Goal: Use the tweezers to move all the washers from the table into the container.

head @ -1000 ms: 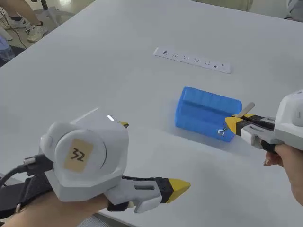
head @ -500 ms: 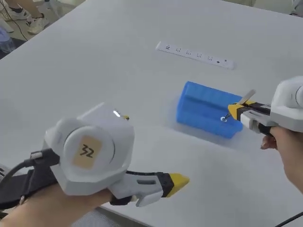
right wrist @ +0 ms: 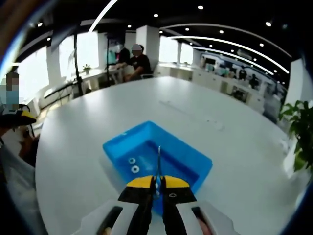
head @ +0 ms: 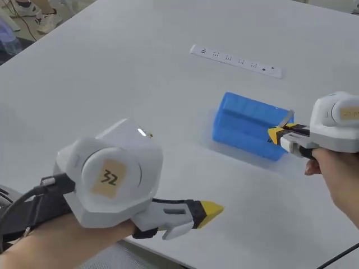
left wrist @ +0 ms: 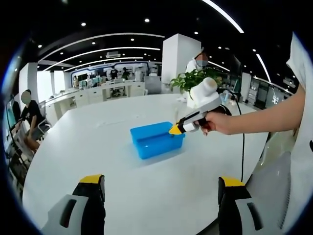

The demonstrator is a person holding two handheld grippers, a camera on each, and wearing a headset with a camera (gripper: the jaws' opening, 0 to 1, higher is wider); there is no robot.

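A blue container [head: 247,124] stands on the white table [head: 112,73]. My right gripper [head: 276,135] is at its right end, shut on the metal tweezers [head: 286,119]. In the right gripper view the tweezers [right wrist: 159,161] stick out between the closed jaws of that gripper [right wrist: 158,182] and point down into the container [right wrist: 186,159]. Two washers [right wrist: 133,165] lie on its floor, left of the tweezer tip. My left gripper [head: 185,179] is held low at the front left with nothing in it. Its jaws stand open [left wrist: 159,196], facing the container [left wrist: 156,139] and the right gripper [left wrist: 195,120].
A white power strip [head: 235,60] lies on the table beyond the container. The table's near edge runs under my left gripper. A potted plant [left wrist: 193,78] and some people are far behind the table.
My right gripper has carried the tweezers from the container's near wall to above its inside. The washer held at the tweezer tip earlier no longer hangs there. The left gripper has barely moved.
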